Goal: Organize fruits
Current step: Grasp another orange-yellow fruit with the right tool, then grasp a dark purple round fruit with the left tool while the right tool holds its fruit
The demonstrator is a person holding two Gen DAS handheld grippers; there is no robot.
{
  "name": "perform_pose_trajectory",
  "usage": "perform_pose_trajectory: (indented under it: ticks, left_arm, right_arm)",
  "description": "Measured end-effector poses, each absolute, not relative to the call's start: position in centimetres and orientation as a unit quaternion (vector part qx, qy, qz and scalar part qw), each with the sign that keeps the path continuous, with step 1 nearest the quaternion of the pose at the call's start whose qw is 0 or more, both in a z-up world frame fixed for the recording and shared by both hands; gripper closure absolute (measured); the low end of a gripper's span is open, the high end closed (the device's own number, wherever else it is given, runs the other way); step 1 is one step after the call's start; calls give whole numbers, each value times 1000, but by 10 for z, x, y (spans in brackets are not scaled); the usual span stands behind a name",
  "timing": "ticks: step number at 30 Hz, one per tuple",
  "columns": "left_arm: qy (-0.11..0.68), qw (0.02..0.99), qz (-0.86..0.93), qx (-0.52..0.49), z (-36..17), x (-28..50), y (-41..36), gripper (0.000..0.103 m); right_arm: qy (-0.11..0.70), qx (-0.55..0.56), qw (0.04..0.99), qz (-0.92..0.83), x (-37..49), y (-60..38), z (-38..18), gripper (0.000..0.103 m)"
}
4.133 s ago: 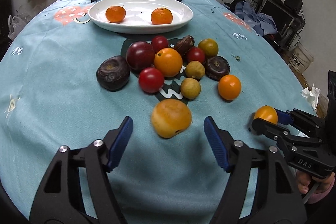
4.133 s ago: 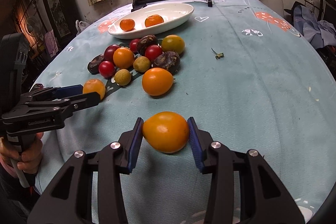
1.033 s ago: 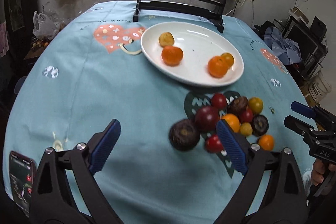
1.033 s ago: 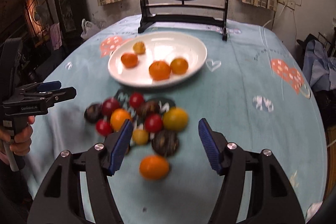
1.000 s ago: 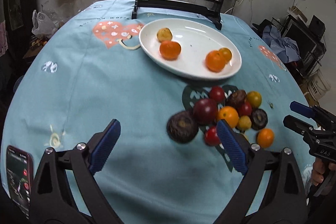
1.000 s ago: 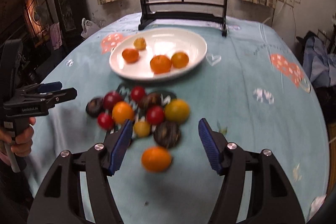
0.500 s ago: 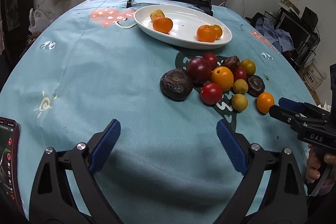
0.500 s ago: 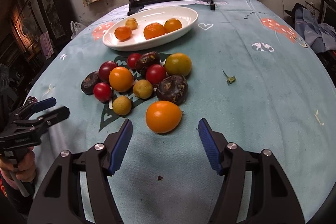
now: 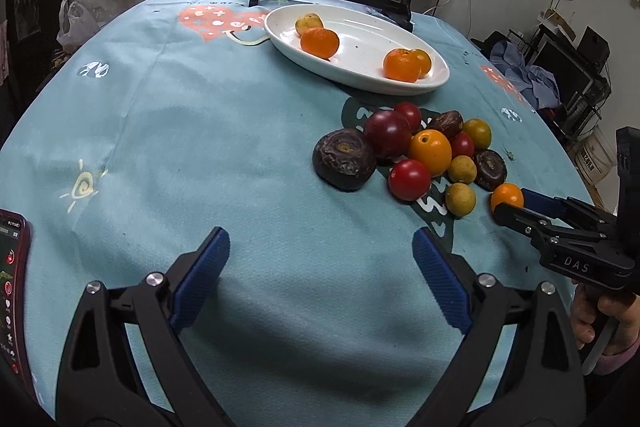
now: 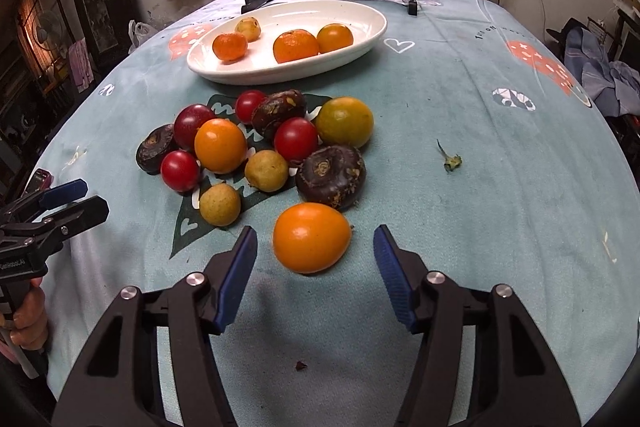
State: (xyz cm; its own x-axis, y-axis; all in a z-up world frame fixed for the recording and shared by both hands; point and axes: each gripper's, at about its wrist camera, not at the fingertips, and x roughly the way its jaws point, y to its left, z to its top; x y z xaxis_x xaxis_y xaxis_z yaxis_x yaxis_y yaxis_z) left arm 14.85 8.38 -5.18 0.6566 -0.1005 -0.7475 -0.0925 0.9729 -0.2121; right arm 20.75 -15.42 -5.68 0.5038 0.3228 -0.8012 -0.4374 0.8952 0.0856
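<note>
My right gripper (image 10: 314,261) has just been narrowing around the orange fruit (image 10: 311,237) at the pile's near edge, pads not touching it. My left gripper (image 9: 320,267) gapes wide over bare cloth (image 9: 180,131), holding nothing. 4 fruits sit in the plate (image 10: 360,35) toward the table's far edge.

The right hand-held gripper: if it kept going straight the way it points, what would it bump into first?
Most likely the large orange fruit, which lies on the tablecloth between the open fingers of the right hand-held gripper, whose jaws have just been closing. Depth is hard to judge.
</note>
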Motion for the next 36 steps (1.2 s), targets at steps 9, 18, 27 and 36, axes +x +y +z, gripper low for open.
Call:
perform_pose_trajectory:
  ticks: [9, 18, 27, 36]
  left_arm:
    - [415, 902, -1, -121, -53, 149, 86, 9]
    - [416, 901, -2, -124, -54, 150, 86, 9]
    - [424, 901, -8, -90, -53, 173, 86, 22]
    - [439, 897, -45, -40, -56, 209, 80, 36]
  right_arm:
    - [458, -72, 860, 213, 214, -150, -60, 50]
    - [455, -64, 861, 217, 213, -153, -60, 62]
    - [423, 13, 876, 233, 195, -179, -47, 62]
    - [429, -1, 872, 236, 190, -180, -47, 62]
